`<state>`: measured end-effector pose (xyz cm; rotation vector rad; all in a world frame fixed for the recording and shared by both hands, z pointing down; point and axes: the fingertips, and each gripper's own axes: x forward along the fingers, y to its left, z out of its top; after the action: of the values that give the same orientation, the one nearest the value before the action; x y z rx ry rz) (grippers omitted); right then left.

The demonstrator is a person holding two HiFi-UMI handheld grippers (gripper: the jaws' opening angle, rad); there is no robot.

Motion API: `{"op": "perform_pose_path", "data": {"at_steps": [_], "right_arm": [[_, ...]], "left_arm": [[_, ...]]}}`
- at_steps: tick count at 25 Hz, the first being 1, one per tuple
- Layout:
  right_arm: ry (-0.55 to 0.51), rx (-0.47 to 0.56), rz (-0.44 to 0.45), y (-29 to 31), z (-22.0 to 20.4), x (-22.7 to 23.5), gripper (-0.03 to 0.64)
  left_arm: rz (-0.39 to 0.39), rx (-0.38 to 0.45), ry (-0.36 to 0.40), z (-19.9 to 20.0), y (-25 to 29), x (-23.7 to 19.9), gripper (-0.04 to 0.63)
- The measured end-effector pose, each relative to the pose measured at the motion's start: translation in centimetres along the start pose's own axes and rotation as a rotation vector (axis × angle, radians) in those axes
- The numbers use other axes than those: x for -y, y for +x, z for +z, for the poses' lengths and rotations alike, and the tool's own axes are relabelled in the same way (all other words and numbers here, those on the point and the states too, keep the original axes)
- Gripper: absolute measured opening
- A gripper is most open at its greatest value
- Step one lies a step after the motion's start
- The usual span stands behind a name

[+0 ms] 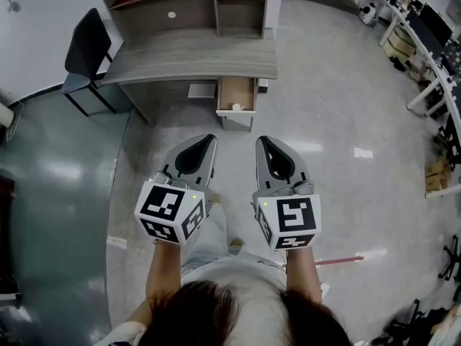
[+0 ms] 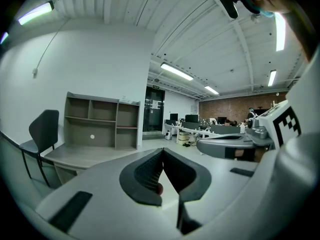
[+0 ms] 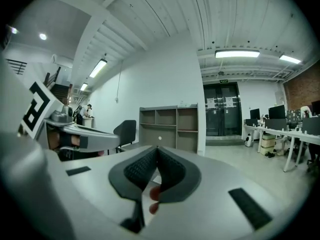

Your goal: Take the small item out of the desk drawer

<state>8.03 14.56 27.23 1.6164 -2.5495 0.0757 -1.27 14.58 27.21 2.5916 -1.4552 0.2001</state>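
Left gripper [image 1: 206, 143] and right gripper [image 1: 263, 143] are held side by side with jaws pressed together and nothing between them, well apart from the desk [image 1: 194, 60]; the small white item [image 1: 236, 107] is seen lying in the open drawer [image 1: 238, 91]

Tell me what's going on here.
A person stands a short way back from a grey desk, holding a left gripper and a right gripper out in front, side by side. Both have their jaws together and hold nothing. The desk's drawer is already pulled open, and a small white item lies inside near its front. Neither gripper has reached the drawer yet, so the item is not yet taken out.
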Motion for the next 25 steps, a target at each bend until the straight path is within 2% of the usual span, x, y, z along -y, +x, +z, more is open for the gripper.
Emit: {"op": "perform_pose_path", "data": {"at_steps": [5,14,25], "right_arm": [[-0.017,-0.023,-0.028,3.8,-0.4,0.8,0.028],[0.011,-0.048,-0.072,12.1,-0.4,1.6,0.028],[0.046,-0.081,-0.127,20.8,-0.5,0.9,0.028]], "left_arm": [[-0.026,-0.005,-0.01,0.4,3.3,-3.3,0.015],[-0.072,-0.029,-0.003,1.4,8.5,-10.0,0.017],[-0.11,-0.042,0.001,1.6,12.4,-17.8,0.015]]}}
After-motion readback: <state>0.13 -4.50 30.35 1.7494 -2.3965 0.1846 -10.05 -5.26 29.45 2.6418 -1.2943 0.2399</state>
